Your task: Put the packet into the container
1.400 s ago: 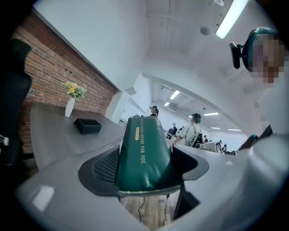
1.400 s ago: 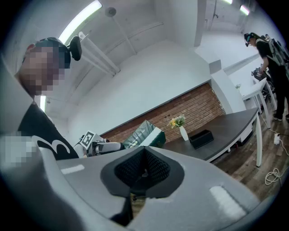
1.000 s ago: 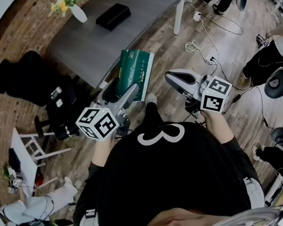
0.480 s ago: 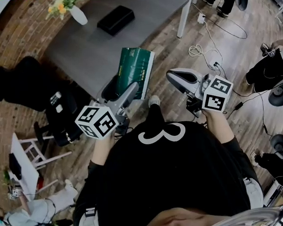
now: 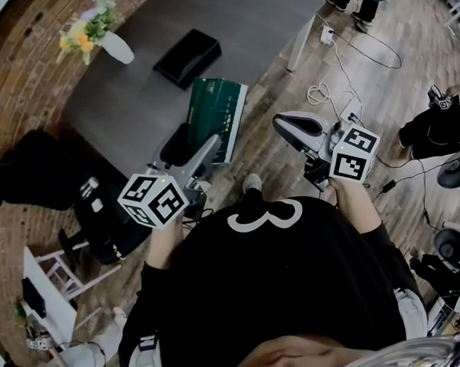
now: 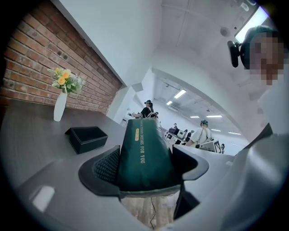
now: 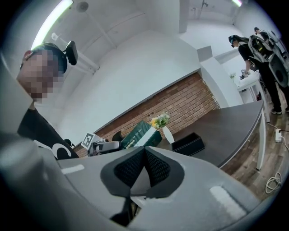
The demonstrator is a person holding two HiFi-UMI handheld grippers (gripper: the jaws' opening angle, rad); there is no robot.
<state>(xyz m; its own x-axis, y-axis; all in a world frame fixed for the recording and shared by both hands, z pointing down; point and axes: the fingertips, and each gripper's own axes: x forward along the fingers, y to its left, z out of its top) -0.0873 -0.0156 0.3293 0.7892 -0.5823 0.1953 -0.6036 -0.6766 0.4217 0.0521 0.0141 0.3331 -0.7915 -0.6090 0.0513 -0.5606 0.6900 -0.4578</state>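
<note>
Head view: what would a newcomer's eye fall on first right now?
The green packet, clamped in the left gripper and held over the near edge of the grey table. Next, the black container lying open on the table beyond it, with a white vase of flowers at the far corner. The right gripper, shut and empty, hangs at the right.

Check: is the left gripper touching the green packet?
Touching. The left gripper view shows the left gripper with both jaws pressed against the green packet.
</note>
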